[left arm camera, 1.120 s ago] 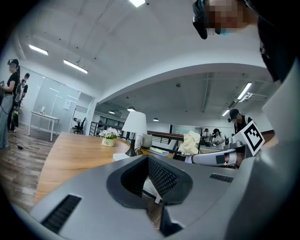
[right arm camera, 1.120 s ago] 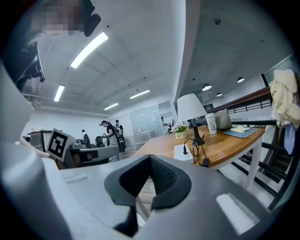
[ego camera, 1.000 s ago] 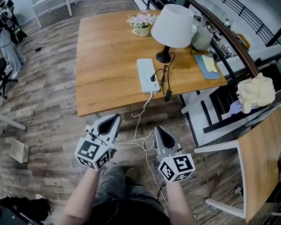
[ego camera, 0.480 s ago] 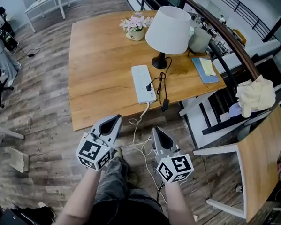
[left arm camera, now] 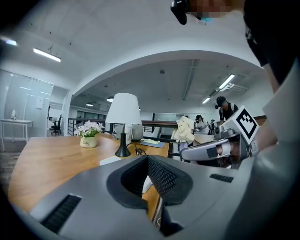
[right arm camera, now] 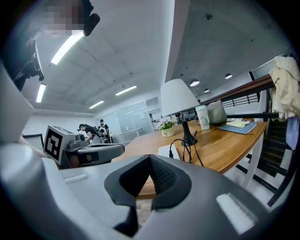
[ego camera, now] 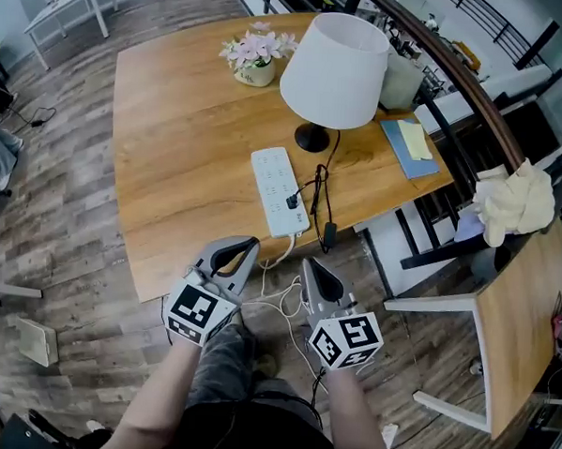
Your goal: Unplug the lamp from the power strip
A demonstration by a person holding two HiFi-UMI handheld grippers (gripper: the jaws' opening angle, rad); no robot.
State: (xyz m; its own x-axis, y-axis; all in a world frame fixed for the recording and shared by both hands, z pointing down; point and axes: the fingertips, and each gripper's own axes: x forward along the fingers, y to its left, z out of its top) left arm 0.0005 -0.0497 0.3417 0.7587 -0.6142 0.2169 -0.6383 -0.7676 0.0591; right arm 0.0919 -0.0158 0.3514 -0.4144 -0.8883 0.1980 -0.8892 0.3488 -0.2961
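Note:
A lamp point(ego camera: 335, 57) with a white shade stands on the wooden table point(ego camera: 172, 147). Its black cord point(ego camera: 321, 185) runs to a black plug point(ego camera: 292, 202) seated in the white power strip point(ego camera: 275, 190). Both grippers hover side by side just off the table's near edge, below the strip. My left gripper point(ego camera: 249, 245) is shut and empty, and my right gripper point(ego camera: 309, 264) is shut and empty too. The left gripper view has the lamp point(left arm camera: 123, 110) and the strip's end point(left arm camera: 110, 161) beyond the jaws. In the right gripper view, the lamp point(right arm camera: 178, 97), plug point(right arm camera: 172, 152) and strip point(right arm camera: 164, 151) lie ahead.
A flower pot point(ego camera: 257, 58) sits at the table's far side, a grey cup point(ego camera: 401, 80) and a blue notebook point(ego camera: 412, 141) at its right. The strip's white cable point(ego camera: 281, 256) hangs over the near edge. A white chair point(ego camera: 446, 303) and a railing with cloth point(ego camera: 513, 198) stand to the right.
The view has closed in on the table. Both grippers have moved forward, to the table's near edge, closer to the power strip. Their jaws look the same.

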